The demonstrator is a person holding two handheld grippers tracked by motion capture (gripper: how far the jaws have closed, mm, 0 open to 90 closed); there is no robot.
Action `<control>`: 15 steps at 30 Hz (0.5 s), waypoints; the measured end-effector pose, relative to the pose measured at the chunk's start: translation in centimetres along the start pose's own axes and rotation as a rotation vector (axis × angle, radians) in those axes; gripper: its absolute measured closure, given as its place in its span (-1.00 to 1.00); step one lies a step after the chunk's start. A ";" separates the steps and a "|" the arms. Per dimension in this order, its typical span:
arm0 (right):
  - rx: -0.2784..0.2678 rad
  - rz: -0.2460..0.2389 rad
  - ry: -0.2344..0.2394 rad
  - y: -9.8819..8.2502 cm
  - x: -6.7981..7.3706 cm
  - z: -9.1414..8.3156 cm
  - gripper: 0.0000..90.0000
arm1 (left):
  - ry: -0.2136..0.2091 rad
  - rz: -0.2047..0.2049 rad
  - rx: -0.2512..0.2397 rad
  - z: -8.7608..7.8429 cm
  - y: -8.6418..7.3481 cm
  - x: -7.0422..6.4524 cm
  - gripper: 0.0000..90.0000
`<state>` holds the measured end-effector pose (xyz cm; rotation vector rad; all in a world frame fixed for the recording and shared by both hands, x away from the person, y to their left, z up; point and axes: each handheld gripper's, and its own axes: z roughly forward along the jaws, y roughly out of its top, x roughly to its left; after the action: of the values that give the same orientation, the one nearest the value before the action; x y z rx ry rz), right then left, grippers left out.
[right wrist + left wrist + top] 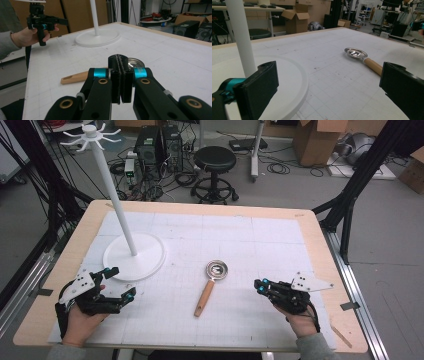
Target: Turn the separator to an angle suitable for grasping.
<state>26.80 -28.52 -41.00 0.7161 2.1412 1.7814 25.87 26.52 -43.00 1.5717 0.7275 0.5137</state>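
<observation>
Right gripper (260, 285) above table (280, 240), jaws pressed flat together, nothing held. Left gripper (121, 283) jaws wide apart, empty, just beside white stand base (150, 257). Wooden-handled strainer (210, 286) flat on table between both grippers, metal bowl pointing away, untouched.

Even overhead light, soft shadows; glare glints on the round steel strainer bowl (355, 53); backgrounds slightly soft.

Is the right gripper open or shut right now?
Shut, on nothing. In the right gripper view, the right gripper has its fingers pressed together, and the wooden-handled strainer lies on the table beyond them, untouched.
</observation>
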 end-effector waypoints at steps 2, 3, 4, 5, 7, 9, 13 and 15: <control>0.006 -0.005 0.004 0.1 0.1 0.3 1.00 | -0.004 0.001 0.001 0.0 0.0 -0.1 -0.94; 0.012 -0.008 -0.002 0.1 0.1 0.5 1.00 | -0.004 0.001 0.001 0.0 0.0 -0.1 -0.94; 0.013 -0.011 -0.008 0.1 0.1 0.6 1.00 | -0.004 0.000 0.002 0.0 0.0 -0.1 -0.94; 0.013 -0.011 -0.008 0.1 0.1 0.6 1.00 | -0.004 0.001 0.003 0.0 0.0 -0.1 -0.94; 0.021 -0.005 -0.005 0.2 0.0 0.8 1.00 | -0.005 0.001 0.005 0.0 0.0 -0.1 -0.94; 0.034 -0.013 -0.005 0.2 0.0 1.3 1.00 | -0.002 0.005 0.008 0.0 0.0 -0.1 -0.94; 0.049 -0.030 -0.008 0.3 -0.1 1.9 1.00 | 0.005 0.002 0.000 -0.1 0.0 -0.1 -0.94; 0.057 -0.023 -0.002 0.3 -0.2 2.2 1.00 | 0.006 0.004 0.002 -0.1 -0.1 -0.1 -0.94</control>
<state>28.08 -26.76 -41.16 0.7031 2.1980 1.7141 25.68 26.55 -43.03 1.5745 0.7296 0.5207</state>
